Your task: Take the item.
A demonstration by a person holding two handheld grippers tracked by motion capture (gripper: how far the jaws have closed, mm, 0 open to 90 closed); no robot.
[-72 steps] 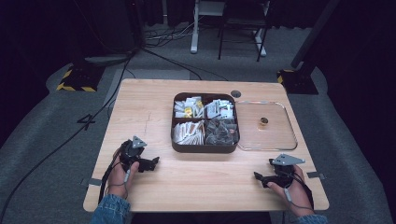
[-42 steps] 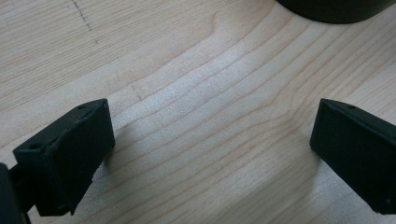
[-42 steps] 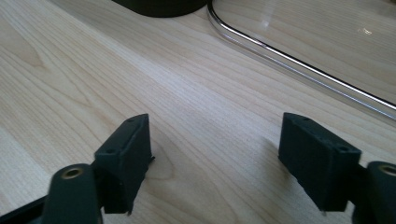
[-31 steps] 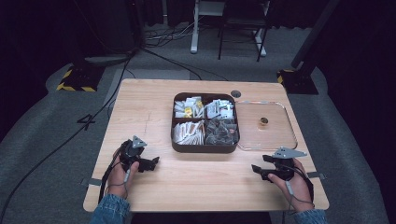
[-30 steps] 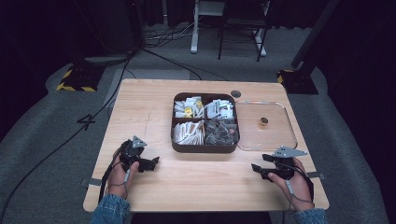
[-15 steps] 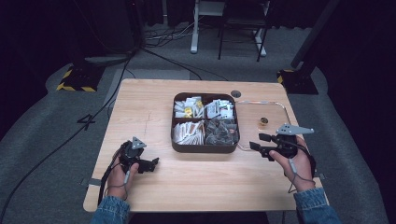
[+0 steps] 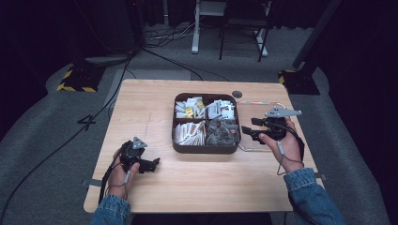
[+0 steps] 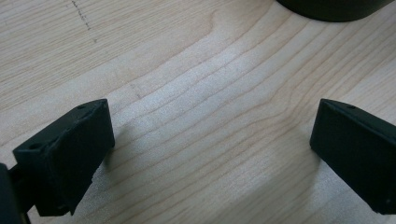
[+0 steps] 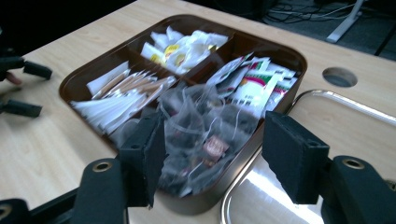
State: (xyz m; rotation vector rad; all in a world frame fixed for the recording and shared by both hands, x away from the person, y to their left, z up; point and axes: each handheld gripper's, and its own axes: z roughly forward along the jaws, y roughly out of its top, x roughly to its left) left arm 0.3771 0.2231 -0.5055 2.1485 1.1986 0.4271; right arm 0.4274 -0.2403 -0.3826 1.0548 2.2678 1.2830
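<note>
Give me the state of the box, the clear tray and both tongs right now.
Brown box: lidless, all four compartments filled with packets and tea bags.
Clear tray: flat on the table, right against the box.
Left tongs: open, nothing between them, low over the table.
Right tongs: open, holding nothing, jaws just been closing, aimed at the tea bags.

Your high view looks forward and down from above your side of the bench (image 7: 155,187), taking in all of it. Your left claw (image 8: 210,154) camera sits close over bare wood, with the tray's dark wall at its top edge. Your right claw (image 9: 210,154) camera faces the 4-compartment tray (image 9: 280,51) from nearby; all 3 views share that tray (image 7: 206,149).
</note>
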